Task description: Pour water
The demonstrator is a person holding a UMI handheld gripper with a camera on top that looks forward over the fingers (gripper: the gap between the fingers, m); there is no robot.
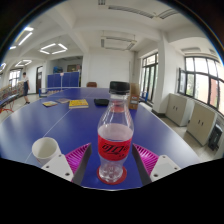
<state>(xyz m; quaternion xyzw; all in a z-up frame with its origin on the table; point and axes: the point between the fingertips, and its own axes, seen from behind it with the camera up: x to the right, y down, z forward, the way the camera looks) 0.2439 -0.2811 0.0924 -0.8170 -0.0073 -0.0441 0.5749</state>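
Blue tabletop (pixel 60 125) in a big windowed room: your hand-held gripper (pixel 114 160) sits spread, 1 capped bottle (pixel 114 135) with a red label standing upright between its 2 pink pads, whether touching them I cannot tell. 1 white cup (pixel 45 149) stands just beside the left finger. Reads as the grasp step; next, close on the bottle, mind the cap, then tilt toward the cup.

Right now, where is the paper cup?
In the gripper view, the white paper cup stands on the blue table, just outside the tongs, left of the bottle between the tong fingers.
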